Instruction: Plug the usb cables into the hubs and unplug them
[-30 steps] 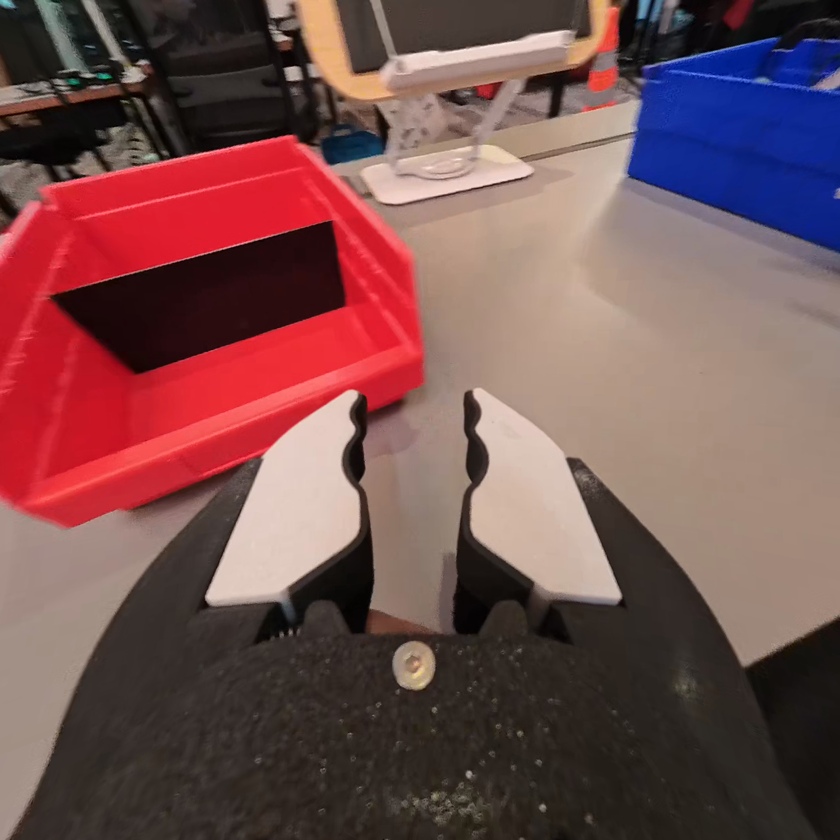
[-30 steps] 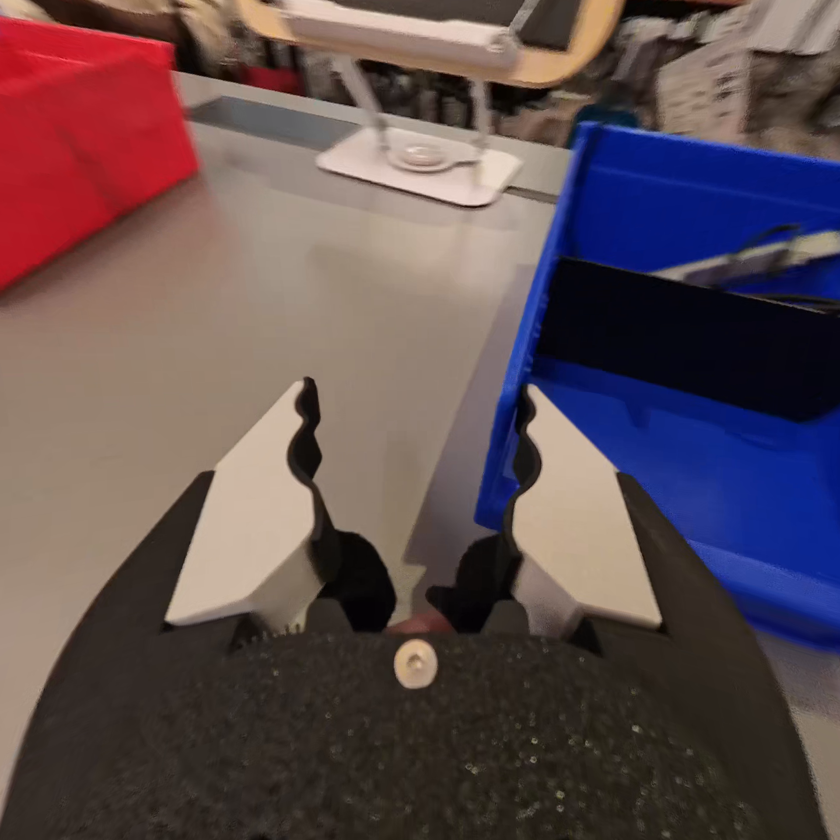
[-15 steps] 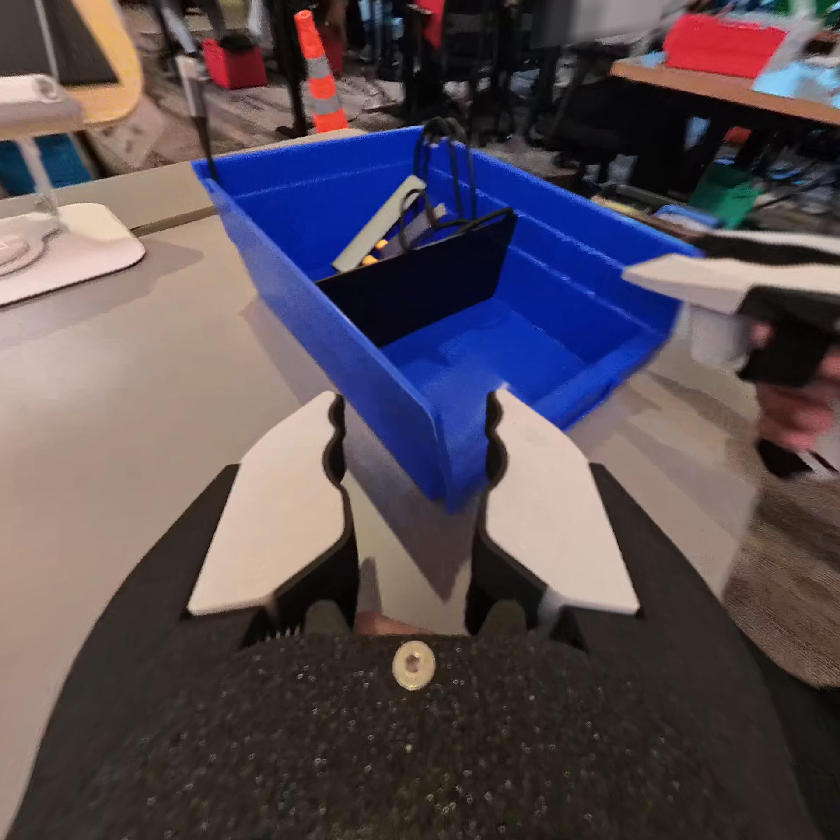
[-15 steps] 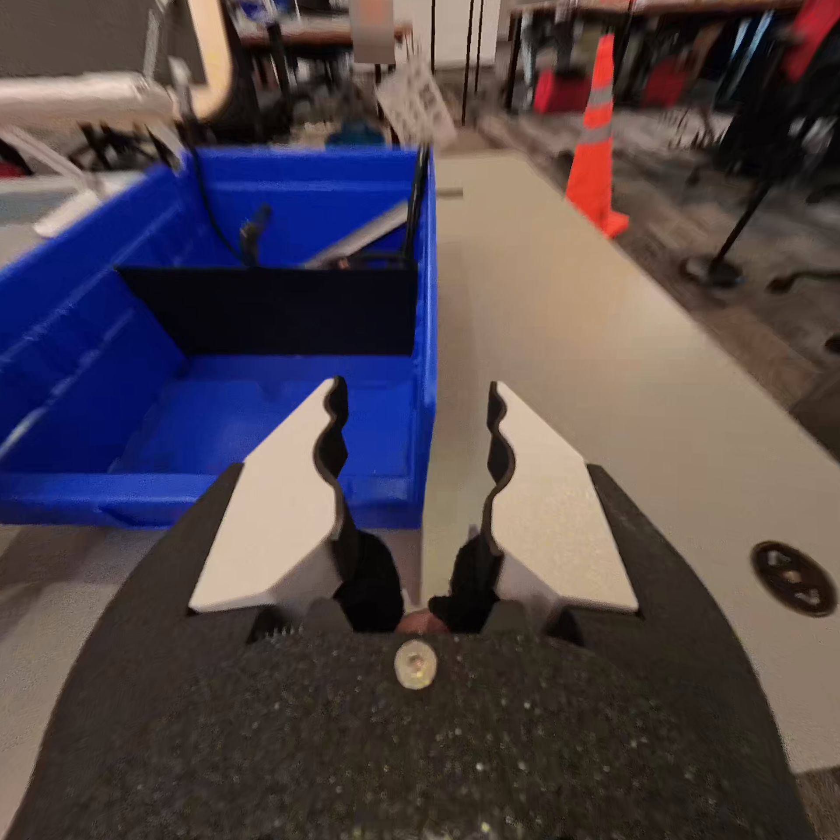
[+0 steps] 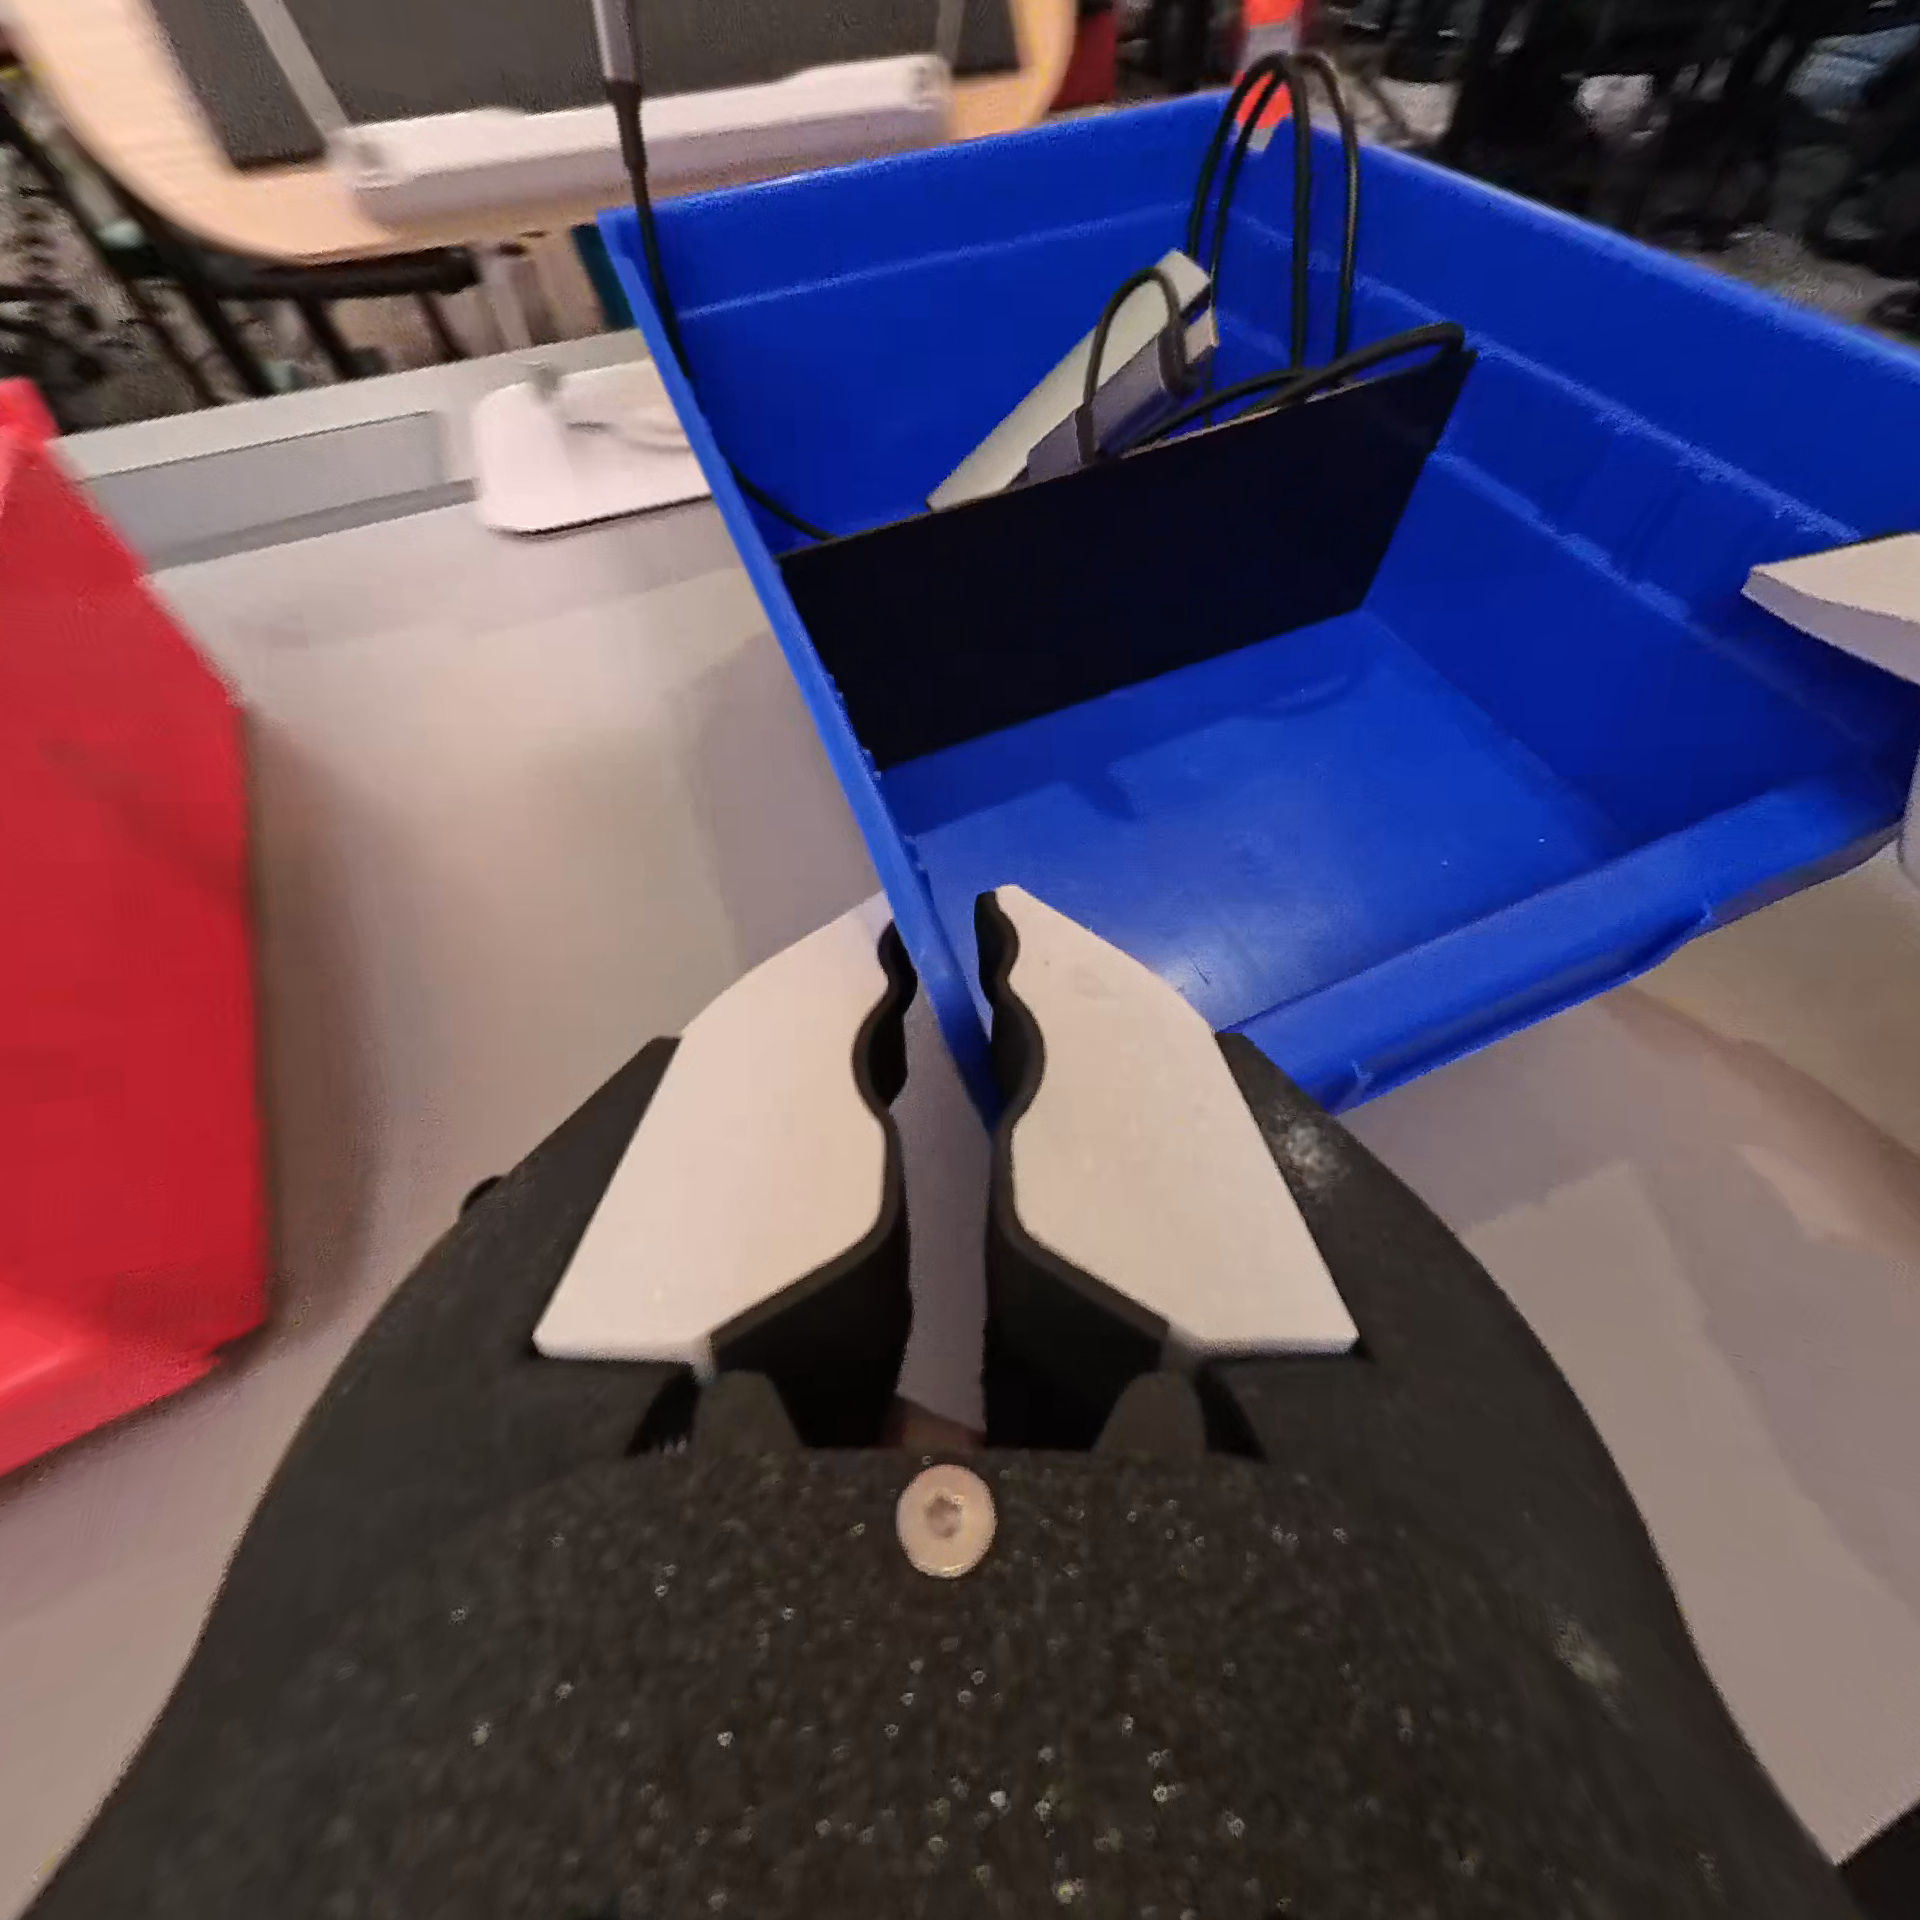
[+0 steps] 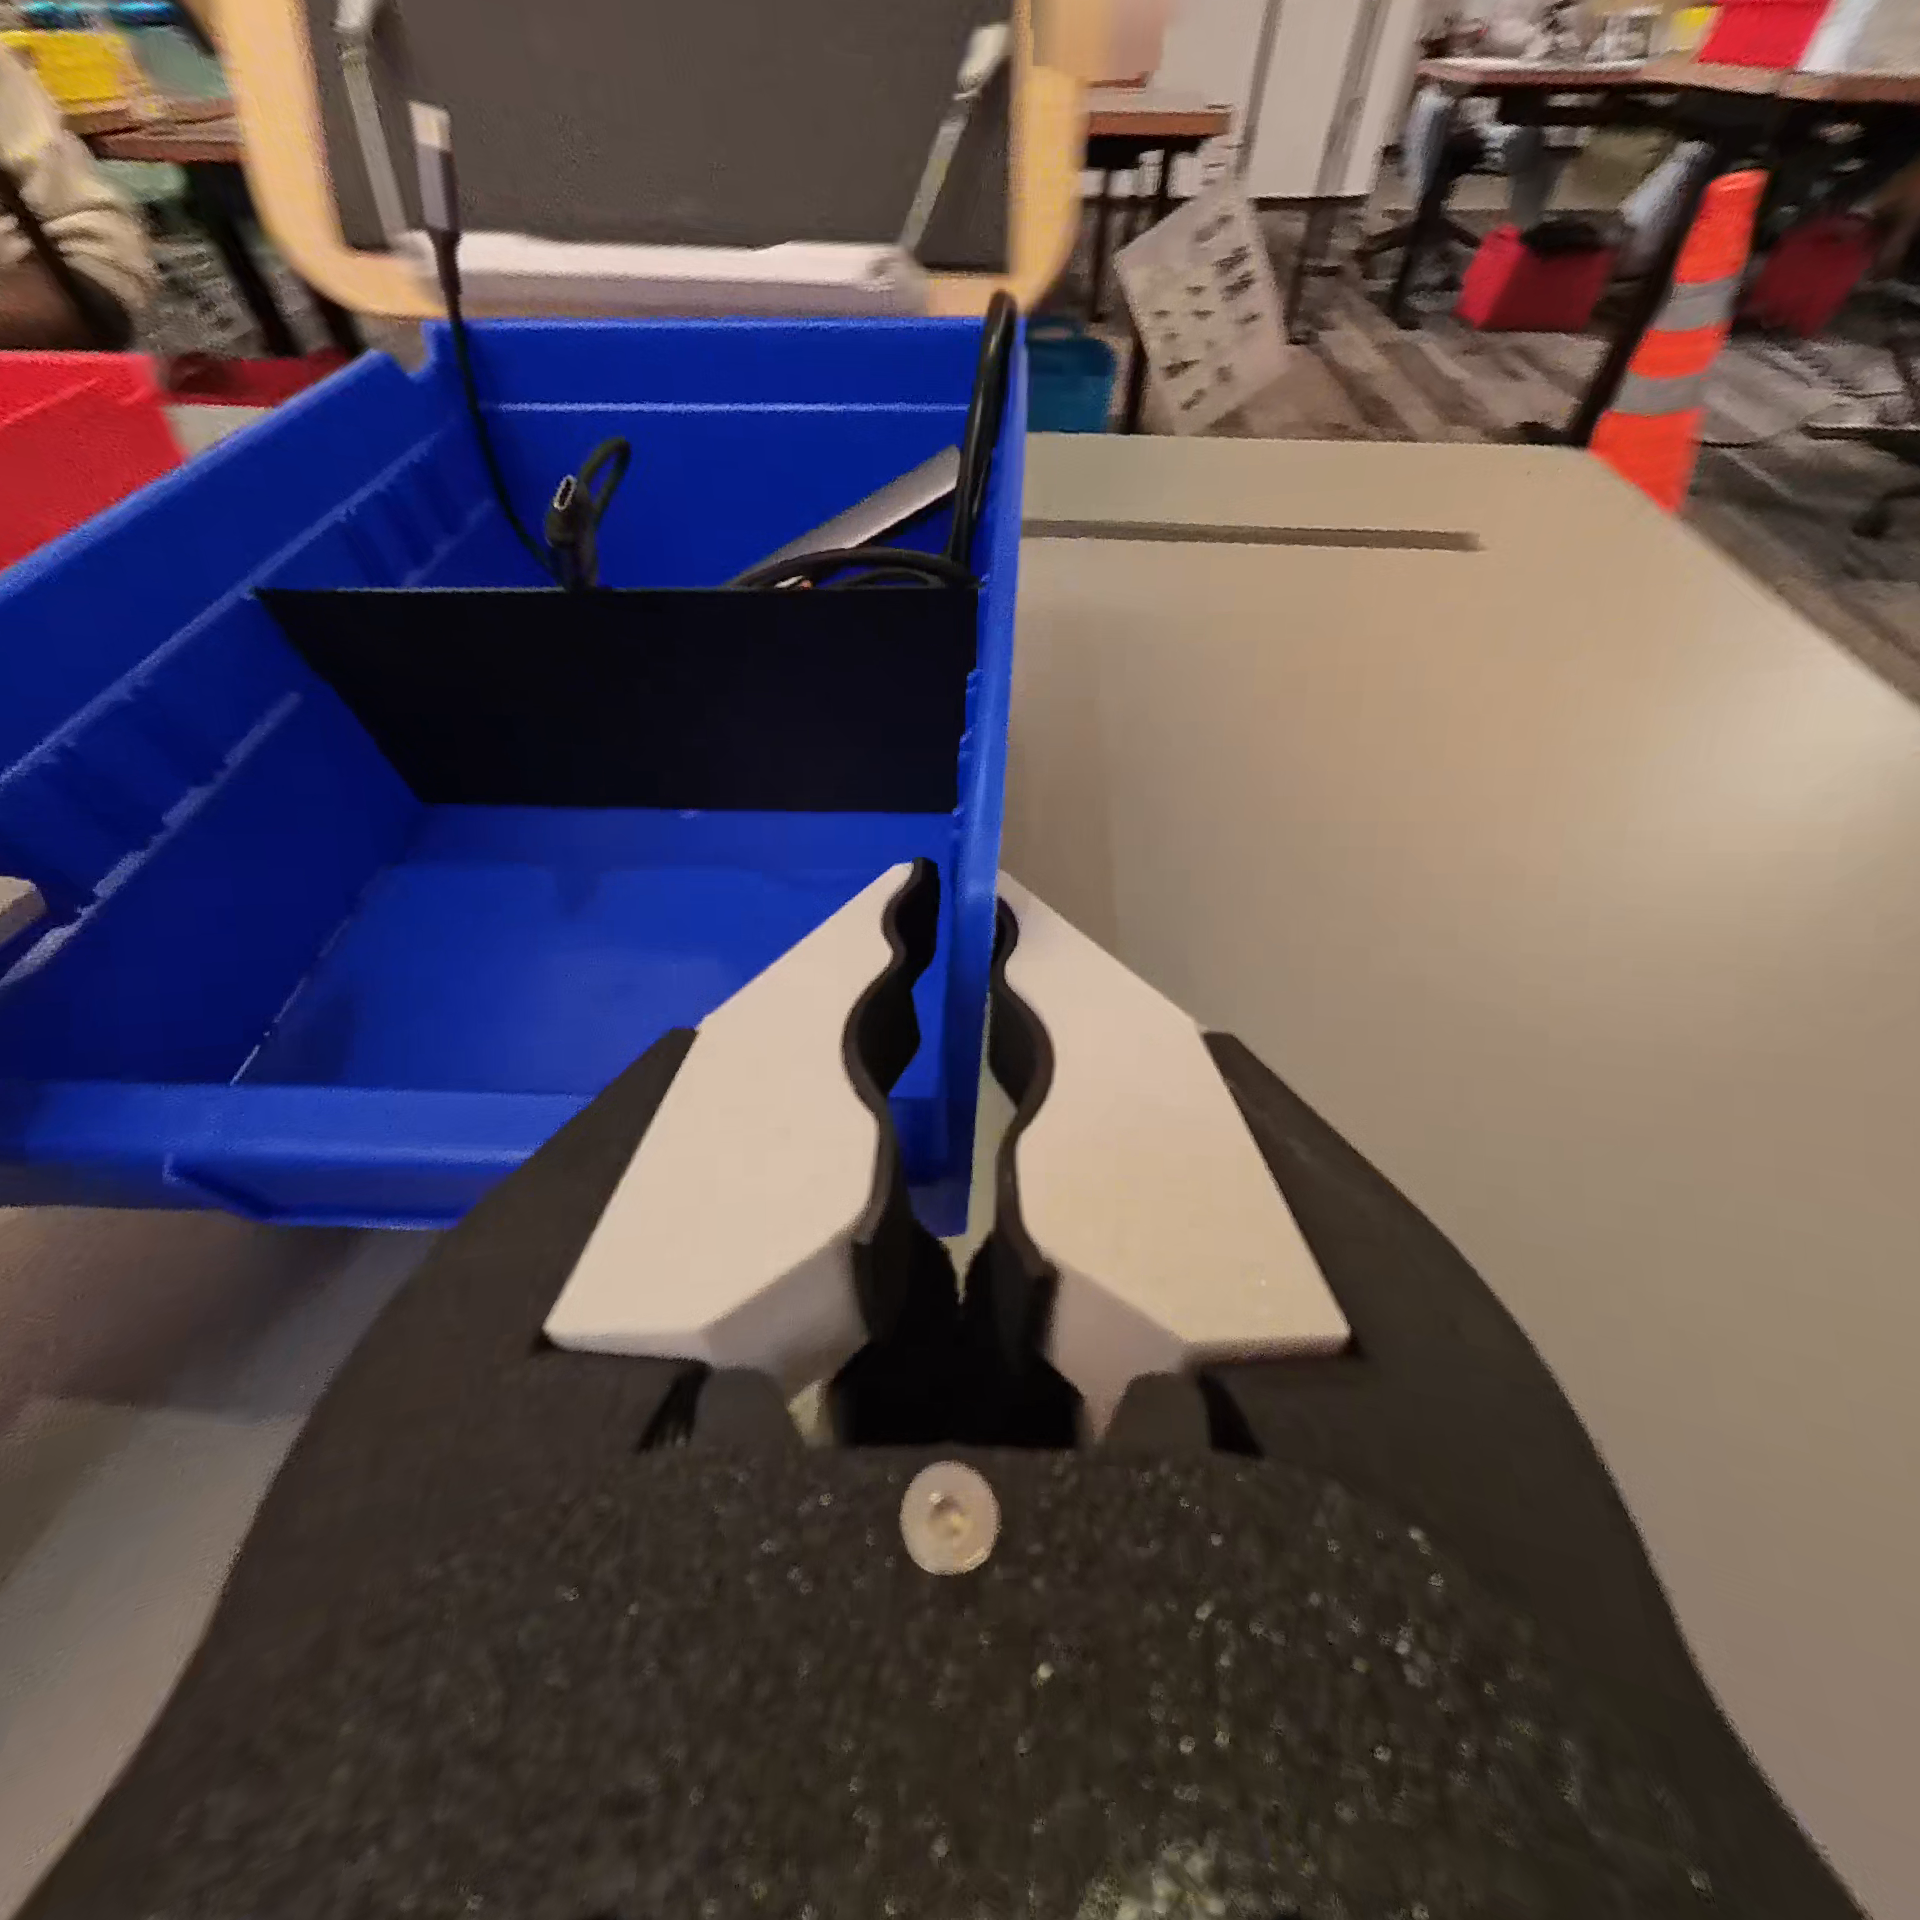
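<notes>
Left wrist view: left gripper (image 5: 940, 925) has swung off the red bin (image 5: 114, 883) and its jaws, wider half a second ago, now pinch the blue bin (image 5: 1351, 831) at its near-left corner wall. Right wrist view: right gripper (image 6: 961, 883) has closed likewise, clamped on the bin's right wall near the front corner. Both claws nearly shut, gripping plastic. Blue bin sits on the grey table (image 6: 1455, 831); black divider (image 6: 644, 696) splits it, cables (image 6: 582, 509) behind, front compartment bare.
</notes>
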Action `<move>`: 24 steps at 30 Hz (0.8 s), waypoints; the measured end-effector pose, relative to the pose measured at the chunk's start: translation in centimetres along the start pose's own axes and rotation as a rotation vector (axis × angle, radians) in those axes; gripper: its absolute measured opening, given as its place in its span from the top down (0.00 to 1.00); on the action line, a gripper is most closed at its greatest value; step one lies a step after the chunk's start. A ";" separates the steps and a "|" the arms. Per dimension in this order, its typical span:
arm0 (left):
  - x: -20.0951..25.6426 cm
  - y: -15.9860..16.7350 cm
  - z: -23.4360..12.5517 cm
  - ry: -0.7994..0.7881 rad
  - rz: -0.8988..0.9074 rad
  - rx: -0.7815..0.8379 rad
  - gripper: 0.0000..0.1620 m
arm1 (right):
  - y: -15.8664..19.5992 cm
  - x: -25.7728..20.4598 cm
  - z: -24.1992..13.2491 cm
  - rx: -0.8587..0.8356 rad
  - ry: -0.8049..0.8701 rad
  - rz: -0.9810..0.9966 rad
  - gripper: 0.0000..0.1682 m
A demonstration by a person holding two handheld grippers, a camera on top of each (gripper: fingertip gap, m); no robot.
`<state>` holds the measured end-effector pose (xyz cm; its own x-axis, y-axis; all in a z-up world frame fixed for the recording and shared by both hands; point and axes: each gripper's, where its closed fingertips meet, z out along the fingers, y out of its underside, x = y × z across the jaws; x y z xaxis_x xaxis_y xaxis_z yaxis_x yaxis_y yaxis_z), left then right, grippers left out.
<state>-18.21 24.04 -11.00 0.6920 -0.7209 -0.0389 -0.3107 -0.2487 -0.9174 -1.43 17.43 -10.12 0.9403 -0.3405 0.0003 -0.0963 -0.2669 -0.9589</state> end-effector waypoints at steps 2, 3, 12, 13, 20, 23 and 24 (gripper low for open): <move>-3.3 0.8 -0.9 -0.059 -0.010 -0.021 0.94 | 0.6 -3.3 1.4 -0.033 -0.058 -0.029 0.97; -4.6 1.2 -1.1 -0.077 -0.008 -0.034 0.94 | 1.1 -4.5 2.0 -0.053 -0.070 -0.042 0.97; -7.6 1.6 -8.1 0.030 0.041 0.002 0.65 | 2.0 -7.8 -0.5 -0.029 -0.262 -0.159 0.77; -9.1 1.7 -10.0 0.015 0.012 0.023 0.65 | 2.0 -7.4 -1.4 -0.022 -0.265 -0.183 0.77; -26.6 7.7 -15.6 -0.261 -0.218 -0.060 0.67 | 2.0 -9.4 -6.3 0.017 -0.401 -0.179 0.79; -32.4 7.6 -13.8 -0.338 -0.274 -0.051 0.67 | 2.3 -14.0 -8.1 0.020 -0.500 -0.229 0.79; -33.5 7.4 -12.9 -0.340 -0.289 -0.050 0.67 | 2.6 -15.8 -8.6 0.014 -0.546 -0.251 0.79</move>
<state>-52.11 38.01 -11.42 0.9272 -0.3658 0.0807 -0.0983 -0.4454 -0.8899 -19.38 14.37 -10.16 0.9659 0.2449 0.0843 0.1507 -0.2665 -0.9520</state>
